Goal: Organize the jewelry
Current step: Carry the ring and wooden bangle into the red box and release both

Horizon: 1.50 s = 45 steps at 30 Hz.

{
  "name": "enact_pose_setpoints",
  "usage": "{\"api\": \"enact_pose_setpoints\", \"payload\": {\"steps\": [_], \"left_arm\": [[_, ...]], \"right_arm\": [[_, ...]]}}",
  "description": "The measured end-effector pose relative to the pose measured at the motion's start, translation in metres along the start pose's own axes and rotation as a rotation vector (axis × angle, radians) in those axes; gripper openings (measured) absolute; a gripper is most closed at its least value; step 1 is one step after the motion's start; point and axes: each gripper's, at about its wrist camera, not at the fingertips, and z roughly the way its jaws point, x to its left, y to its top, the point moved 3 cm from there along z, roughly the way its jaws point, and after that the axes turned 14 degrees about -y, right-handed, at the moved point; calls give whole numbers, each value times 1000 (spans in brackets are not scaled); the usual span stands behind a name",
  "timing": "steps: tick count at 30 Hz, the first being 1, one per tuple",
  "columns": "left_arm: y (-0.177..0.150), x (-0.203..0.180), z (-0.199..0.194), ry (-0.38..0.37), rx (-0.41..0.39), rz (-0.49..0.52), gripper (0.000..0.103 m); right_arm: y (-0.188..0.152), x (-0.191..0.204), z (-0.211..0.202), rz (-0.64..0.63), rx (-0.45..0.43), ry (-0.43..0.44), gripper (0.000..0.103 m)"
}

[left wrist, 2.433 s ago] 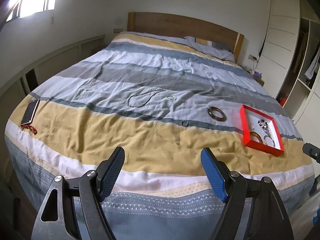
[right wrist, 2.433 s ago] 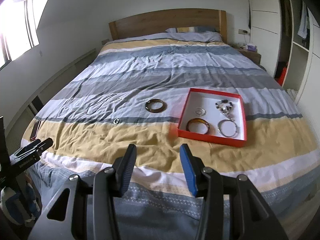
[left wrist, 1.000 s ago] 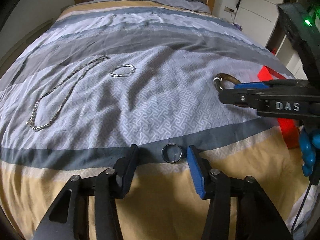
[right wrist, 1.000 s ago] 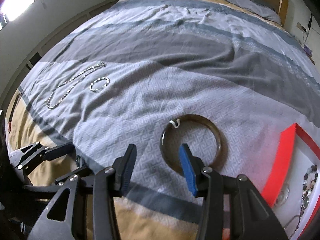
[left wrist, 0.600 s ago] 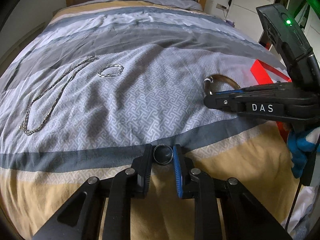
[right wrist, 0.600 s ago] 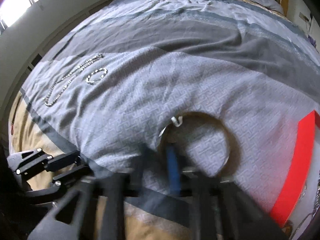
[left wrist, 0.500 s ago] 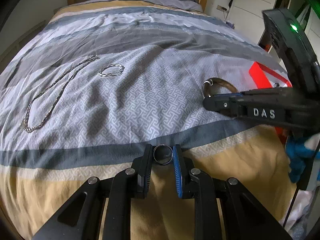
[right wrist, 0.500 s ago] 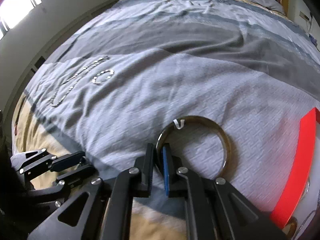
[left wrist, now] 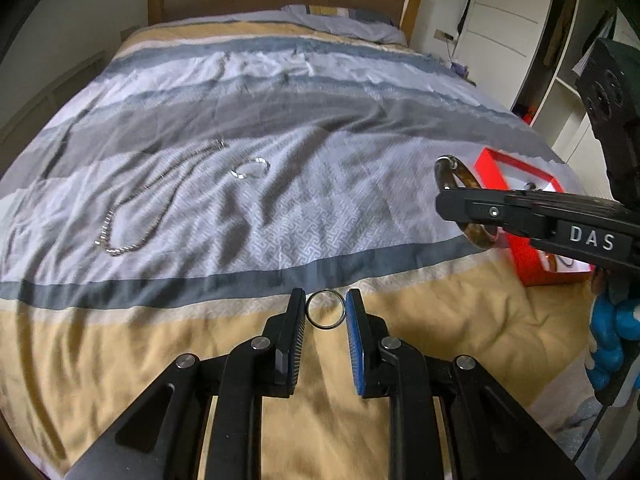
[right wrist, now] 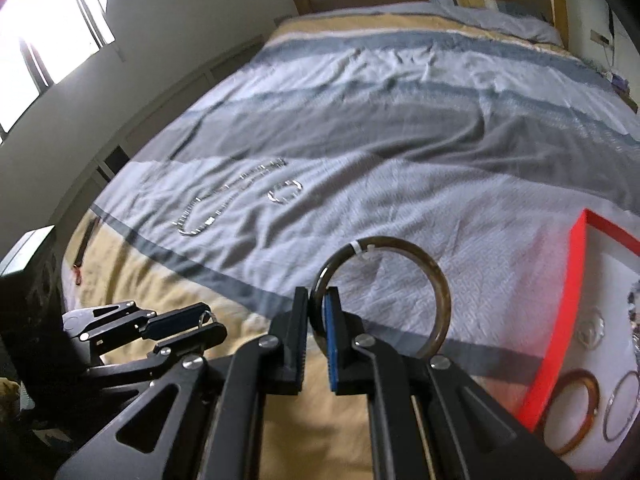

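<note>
Left wrist view: left gripper (left wrist: 326,316) pinches a small metal ring (left wrist: 325,309) above the striped bedspread (left wrist: 280,128). Right gripper (right wrist: 316,316) is clamped on the rim of a brown bangle (right wrist: 438,300), just beside the red jewelry box (right wrist: 560,328). A chain necklace (left wrist: 156,200) lies well apart.

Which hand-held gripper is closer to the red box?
Right. The right hand-held gripper, pinching the brown bangle, hangs just beside the red box. The left hand-held gripper, holding a small ring, is farther away over the yellow stripe.
</note>
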Motion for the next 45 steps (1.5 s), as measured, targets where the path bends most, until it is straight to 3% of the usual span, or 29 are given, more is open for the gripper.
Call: {"api": "enact_pose_setpoints", "payload": {"steps": [8,17,22,28,36,45], "left_arm": [[15,-39,-31,-43,-57,41,20],[47,-121,5,-174,-49,131,20],[61,-170,55,-249,0,178,20],[72,-208,120,-280,63,213,20],[78,-222,185,-267,135,212,20],[69,-217,214,-236,169,191,20]], "right_arm": [[-6,-12,-60,15,-77,-34,7],[-35,-103,-96,108,-78,-163,7],[-60,-172,-88,165,-14,-250,7],[-75,-225,-62,198,57,-307,8],[-77,-258,-29,215,114,-330,8],[-79,-266,-16,190,139,-329,8]]}}
